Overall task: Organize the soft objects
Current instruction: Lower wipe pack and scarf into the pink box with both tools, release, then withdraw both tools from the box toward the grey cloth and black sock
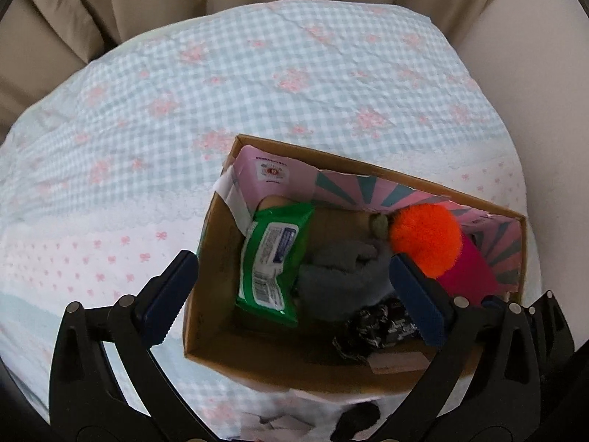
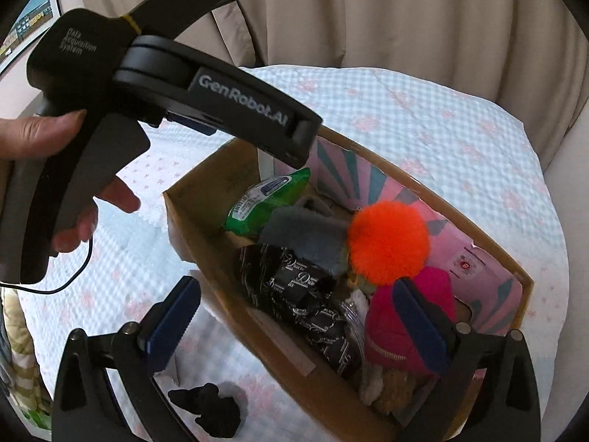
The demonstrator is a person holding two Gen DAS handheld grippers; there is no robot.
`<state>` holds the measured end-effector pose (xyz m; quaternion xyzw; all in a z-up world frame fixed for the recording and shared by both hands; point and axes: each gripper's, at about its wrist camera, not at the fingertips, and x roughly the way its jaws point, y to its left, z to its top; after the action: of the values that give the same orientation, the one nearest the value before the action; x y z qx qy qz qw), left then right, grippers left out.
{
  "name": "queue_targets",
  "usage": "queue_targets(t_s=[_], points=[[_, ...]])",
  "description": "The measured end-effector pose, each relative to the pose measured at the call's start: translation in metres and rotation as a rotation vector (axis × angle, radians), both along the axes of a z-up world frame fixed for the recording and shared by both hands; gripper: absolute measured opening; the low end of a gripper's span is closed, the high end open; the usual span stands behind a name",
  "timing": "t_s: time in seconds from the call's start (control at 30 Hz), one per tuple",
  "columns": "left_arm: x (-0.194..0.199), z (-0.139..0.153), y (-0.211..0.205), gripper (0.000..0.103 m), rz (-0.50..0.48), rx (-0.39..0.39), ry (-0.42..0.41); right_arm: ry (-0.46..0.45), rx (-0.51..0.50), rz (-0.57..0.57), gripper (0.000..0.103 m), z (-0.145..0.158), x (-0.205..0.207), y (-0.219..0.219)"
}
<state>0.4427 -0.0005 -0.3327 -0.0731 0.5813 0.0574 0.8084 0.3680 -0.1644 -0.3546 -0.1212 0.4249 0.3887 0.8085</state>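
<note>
The left gripper point(image 1: 291, 298) hangs over the cardboard box point(image 1: 206, 258) with its jaws spread wide and nothing between them; one blue pad point(image 1: 167, 296) sits outside the box's wall, the other above the grey cloth point(image 1: 342, 272) inside. The right gripper point(image 2: 298, 328) is likewise wide apart and holds nothing, one finger over the tablecloth point(image 2: 441, 121), the other over the pink pouch point(image 2: 401, 316). In the right wrist view the left gripper's black body crosses the top of the picture, gripped by a bare hand point(image 2: 55, 169).

Inside the box lie a green pack of wipes point(image 1: 270, 258), standing against the far end, the grey cloth beside it, an orange pompom point(image 1: 425, 237) resting just on top of the pink pouch, and a black printed wrapper point(image 2: 313, 305) along the near wall (its lettering is too small to read). The box sits on the blue-checked tablecloth. A small black cloth point(image 2: 210, 409) lies on the tablecloth outside the box, near the right gripper's left finger. Beige curtains point(image 2: 405, 14) hang behind.
</note>
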Motion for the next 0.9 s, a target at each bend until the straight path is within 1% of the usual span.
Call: queue_targets(t_s=[0.13,0.2,0.33,0.47,0.67,0.8,0.9], points=[[-0.012,0.011,-0.003,0.103,-0.004,0.002,0.001,-0.005,0.023,-0.024,0.103,0.013,-0.005,-0.004],[-0.023,0.020,-0.004,0.103,0.003,-0.007,-0.008,-0.003,0.014,-0.028,0.103,0.019,-0.006,-0.005],[-0.045,0.047,-0.004,0.103,0.020,-0.018,-0.036,-0.029,0.017,-0.055,0.103,0.046,-0.020,-0.009],[-0.065,0.079,-0.007,0.103,0.026,-0.002,-0.076,-0.054,0.021,-0.081,0.103,0.074,-0.032,-0.016],[-0.094,0.135,-0.009,0.103,0.035,-0.012,-0.152,-0.066,0.020,-0.154,0.103,0.120,-0.054,-0.028],[-0.121,0.173,-0.012,0.103,0.022,-0.013,-0.211,-0.057,0.050,-0.211,0.103,0.148,-0.072,-0.041],[-0.147,0.197,-0.015,0.103,0.007,-0.004,-0.253,-0.070,0.064,-0.261,0.103,0.172,-0.092,-0.049]])
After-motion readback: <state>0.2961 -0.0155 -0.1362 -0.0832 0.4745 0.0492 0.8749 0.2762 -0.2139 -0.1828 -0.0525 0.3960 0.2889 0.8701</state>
